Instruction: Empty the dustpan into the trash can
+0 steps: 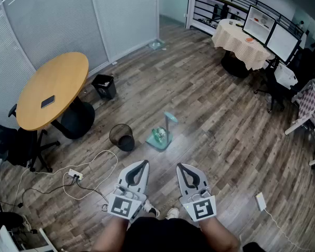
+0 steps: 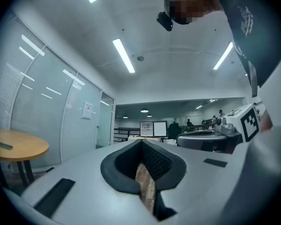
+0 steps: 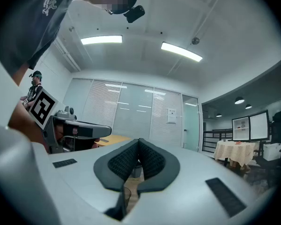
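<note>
Wood-plank flooring (image 1: 215,125) fills the head view, and the task has hardly begun. The teal dustpan (image 1: 160,135) stands on the floor at mid-frame with its handle up and what look like pale scraps in its pan. The round black mesh trash can (image 1: 122,136) sits just to its left, near but not touching. Nothing is lifted and nothing tipped, so the reach, the grasp on the handle, the carry and the pour are all left to do. I hold my left gripper (image 1: 144,164) and right gripper (image 1: 180,167) side by side at the bottom centre of the frame, well short of the dustpan. Both are clenched on nothing, tips pressed together. Only the head view shows the dustpan and how it lies beside the can. It also shows a round wooden table (image 1: 52,88) and a second, square bin (image 1: 104,85) toward the upper left. The left gripper view gives me ceiling lights, glass partitions and only a slit of floor between my fingertips; neither dustpan nor can appears there. The right gripper view confirms closed, empty pads. Through the slit below them a dark bin shape shows, though I can't tell which bin it is.
</note>
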{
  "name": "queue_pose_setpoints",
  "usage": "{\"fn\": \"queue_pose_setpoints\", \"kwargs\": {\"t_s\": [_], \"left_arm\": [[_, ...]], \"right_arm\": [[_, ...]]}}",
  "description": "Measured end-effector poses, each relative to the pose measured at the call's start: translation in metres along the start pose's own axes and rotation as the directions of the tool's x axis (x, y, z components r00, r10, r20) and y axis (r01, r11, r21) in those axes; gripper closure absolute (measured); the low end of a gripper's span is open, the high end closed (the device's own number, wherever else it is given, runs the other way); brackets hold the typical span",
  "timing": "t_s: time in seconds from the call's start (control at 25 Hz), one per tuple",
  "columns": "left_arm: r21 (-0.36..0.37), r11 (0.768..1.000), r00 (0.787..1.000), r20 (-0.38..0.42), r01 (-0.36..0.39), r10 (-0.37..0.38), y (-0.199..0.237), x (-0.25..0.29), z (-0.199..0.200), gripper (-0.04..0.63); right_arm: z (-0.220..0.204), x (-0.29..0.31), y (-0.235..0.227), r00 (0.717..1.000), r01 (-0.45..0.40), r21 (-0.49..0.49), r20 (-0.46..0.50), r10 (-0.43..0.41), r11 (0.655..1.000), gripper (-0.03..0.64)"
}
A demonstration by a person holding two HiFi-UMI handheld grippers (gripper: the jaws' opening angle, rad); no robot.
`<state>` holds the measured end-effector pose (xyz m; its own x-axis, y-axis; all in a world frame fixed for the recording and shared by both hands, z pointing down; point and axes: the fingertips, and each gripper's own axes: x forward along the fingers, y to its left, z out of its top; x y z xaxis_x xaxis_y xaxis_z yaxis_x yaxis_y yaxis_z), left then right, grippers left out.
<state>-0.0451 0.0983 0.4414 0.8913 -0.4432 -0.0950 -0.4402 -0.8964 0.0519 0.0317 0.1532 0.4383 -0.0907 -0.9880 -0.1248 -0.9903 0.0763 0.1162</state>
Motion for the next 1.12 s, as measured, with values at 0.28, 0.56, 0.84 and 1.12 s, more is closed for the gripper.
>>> {"fn": "queue_pose_setpoints", "kwargs": {"t_s": [0.28, 0.56, 0.84, 1.12], "left_arm": [[0.013, 1.000, 1.000, 0.007, 0.011, -0.011, -0.018, 0.004, 0.000, 0.584], [0.020, 1.000, 1.000, 0.004, 0.003, -0.003, -0.002, 0.004, -0.002, 0.584], [0.014, 1.000, 1.000, 0.012, 0.011, -0.011, 0.044, 0.010, -0.012, 0.584], [0.000, 1.000, 0.998, -0.067, 0.020, -0.020, 0.089, -0.001, -0.024, 0.584]], "right_arm": [[-0.004, -0.010, -0.007, 1.000, -0.002, 0.015, -0.003, 0.002, 1.000, 0.592], [-0.009, 0.005, -0.001, 1.000, -0.028, 0.029, -0.002, 0.028, 0.999, 0.592], [-0.023, 0.049, 0.011, 0.998, -0.053, 0.016, -0.021, 0.053, 0.998, 0.592], [-0.039, 0.084, 0.015, 0.993, -0.019, 0.036, -0.120, 0.023, 0.999, 0.592]]}}
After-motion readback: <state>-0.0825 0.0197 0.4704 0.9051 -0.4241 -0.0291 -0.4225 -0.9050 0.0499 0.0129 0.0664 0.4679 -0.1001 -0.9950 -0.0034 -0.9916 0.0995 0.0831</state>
